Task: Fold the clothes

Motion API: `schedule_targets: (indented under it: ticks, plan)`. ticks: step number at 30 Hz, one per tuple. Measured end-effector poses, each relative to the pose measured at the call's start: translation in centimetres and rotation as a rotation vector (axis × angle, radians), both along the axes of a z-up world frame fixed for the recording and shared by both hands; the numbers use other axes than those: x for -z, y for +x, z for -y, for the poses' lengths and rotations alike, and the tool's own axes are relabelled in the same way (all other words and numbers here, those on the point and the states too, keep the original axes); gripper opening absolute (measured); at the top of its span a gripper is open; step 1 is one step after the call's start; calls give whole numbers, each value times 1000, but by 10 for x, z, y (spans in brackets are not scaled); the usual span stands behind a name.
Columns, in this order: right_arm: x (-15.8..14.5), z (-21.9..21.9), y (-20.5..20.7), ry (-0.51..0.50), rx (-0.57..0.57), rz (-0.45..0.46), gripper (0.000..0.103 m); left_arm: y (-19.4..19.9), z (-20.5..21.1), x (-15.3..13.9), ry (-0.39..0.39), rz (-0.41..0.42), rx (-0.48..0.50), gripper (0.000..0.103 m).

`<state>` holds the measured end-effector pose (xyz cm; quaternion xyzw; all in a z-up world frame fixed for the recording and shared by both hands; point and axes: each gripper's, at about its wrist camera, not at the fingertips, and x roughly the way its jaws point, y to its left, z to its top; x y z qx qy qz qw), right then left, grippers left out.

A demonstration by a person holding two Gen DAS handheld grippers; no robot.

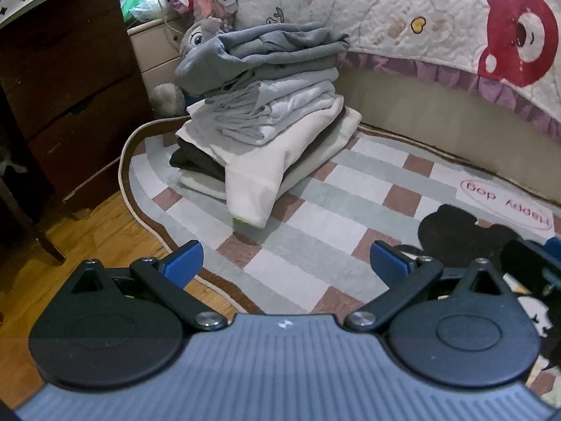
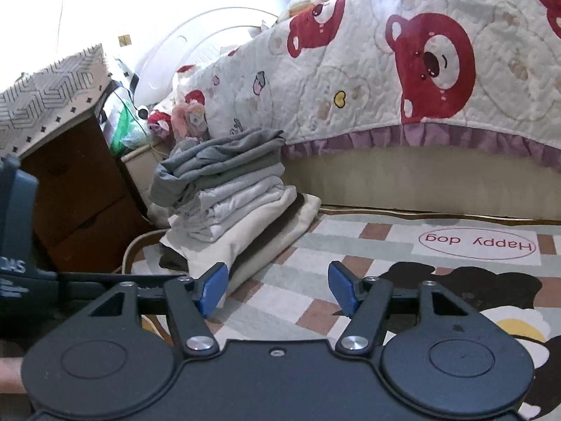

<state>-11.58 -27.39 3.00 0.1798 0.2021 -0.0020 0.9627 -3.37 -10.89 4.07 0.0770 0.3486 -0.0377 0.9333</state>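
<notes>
Ahead of the left gripper [image 1: 286, 258] and a little to its left, a stack of folded clothes [image 1: 261, 112] stands on a checked rug [image 1: 315, 210], close to the side of a bed [image 1: 420, 98]. The left gripper's blue pads are spread wide, with only rug between them; it grasps nothing. The right gripper [image 2: 278, 289] is likewise released, its jaws apart over the rug [image 2: 315, 245], and the stack [image 2: 231, 189] lies ahead and to its left, with the lowest cream layer reaching close to its left pad in that view.

The stack has grey garments on top, pale white ones under them, then a thick cream piece over a dark layer. In the left wrist view a cream sleeve [image 1: 252, 189] hangs down the front of the stack to the rug; the right wrist view hides this behind the gripper's finger. The left wrist view also shows a wooden floor [image 1: 91, 231] beside the rug's edge and a dark wooden cabinet [image 1: 70, 87] to the left.

The right wrist view shows more of the bear-print quilt [image 2: 403, 70] on the bed, a bright white area behind it, and part of the other gripper's body at its left edge. Both views catch the "Happy dog" label [image 2: 477, 244] on the rug, ahead and to the right.
</notes>
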Motion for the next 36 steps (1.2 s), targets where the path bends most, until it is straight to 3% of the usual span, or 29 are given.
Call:
schedule_targets:
  ticks: [4,18,36]
  plan:
    - [-1,-2,-6,0,9,7,70,-1,2,3,22,-7,3,103]
    - [-6,-4,-25,-22,35,0,76,-18,1,-10,-14,16,50,103]
    - [-12,-13,-40,-34,44,9,76,-23,-7,-13,-21,37,43,103]
